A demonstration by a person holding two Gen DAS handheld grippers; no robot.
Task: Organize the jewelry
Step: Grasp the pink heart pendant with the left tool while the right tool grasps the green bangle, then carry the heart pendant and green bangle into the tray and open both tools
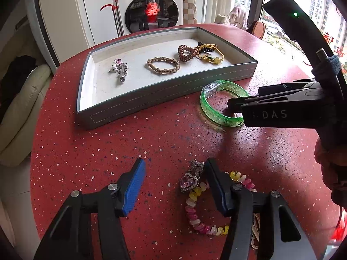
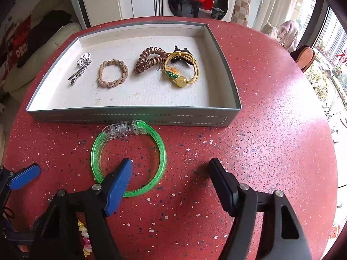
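Pointing steeply down at the bench [image 2: 260, 108], right hand-held gripper [image 2: 171, 164] jaws apart, one finger inside green bangle [image 2: 161, 151], left hand-held gripper [image 1: 174, 166] apart beside heart clip [image 1: 190, 178], coil tie [image 1: 195, 214] partly hidden.

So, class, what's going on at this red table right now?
A person with a gripper in each hand is sorting jewelry into a grey tray, which already holds hair ties and a silver clip. The right gripper, open, straddles the rim of the green plastic bangle on the speckled red table. The left gripper, also open, brackets the pink heart-shaped clip beside a pastel spiral hair tie.
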